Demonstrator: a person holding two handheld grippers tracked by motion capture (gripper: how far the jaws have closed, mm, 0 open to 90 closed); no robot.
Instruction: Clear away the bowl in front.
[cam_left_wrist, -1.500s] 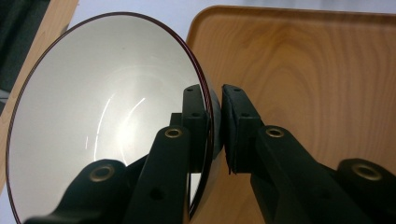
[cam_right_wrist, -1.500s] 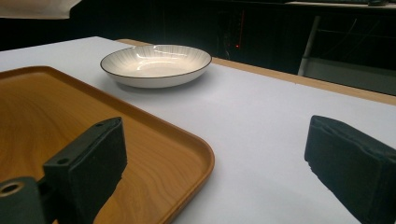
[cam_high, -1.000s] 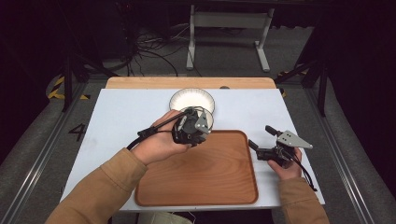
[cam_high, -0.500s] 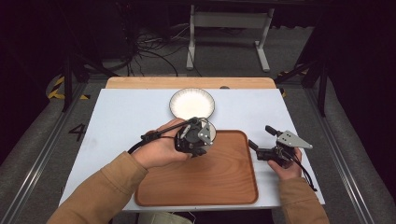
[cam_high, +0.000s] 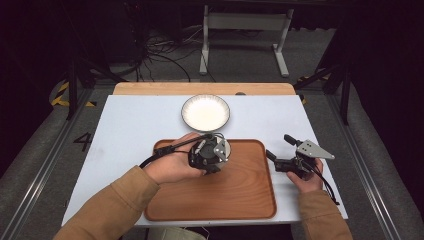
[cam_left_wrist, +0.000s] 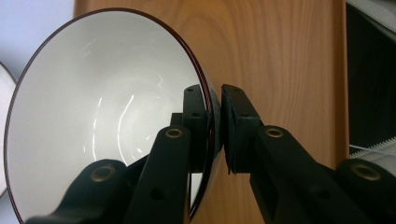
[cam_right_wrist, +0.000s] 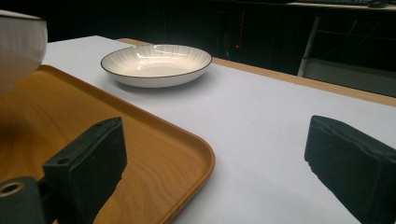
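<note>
A shallow white plate (cam_high: 205, 112) sits on the white table (cam_high: 125, 130), beyond the tray.

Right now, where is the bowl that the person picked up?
The bowl is clamped by its rim in the left hand-held gripper, over the far left part of the wooden tray, just in front of the white plate.

The person's left forearm came in from the near left and angled toward the middle, the left hand (cam_high: 172, 165) wrapped round the left gripper (cam_left_wrist: 215, 123). Its jaws were pinched tight, one pad on either side of a thin rim. The right forearm rose from the near right, the right hand (cam_high: 306, 177) holding the right gripper (cam_high: 272, 157) low and pointing left, its jaws standing wide apart with nothing between them.
</note>
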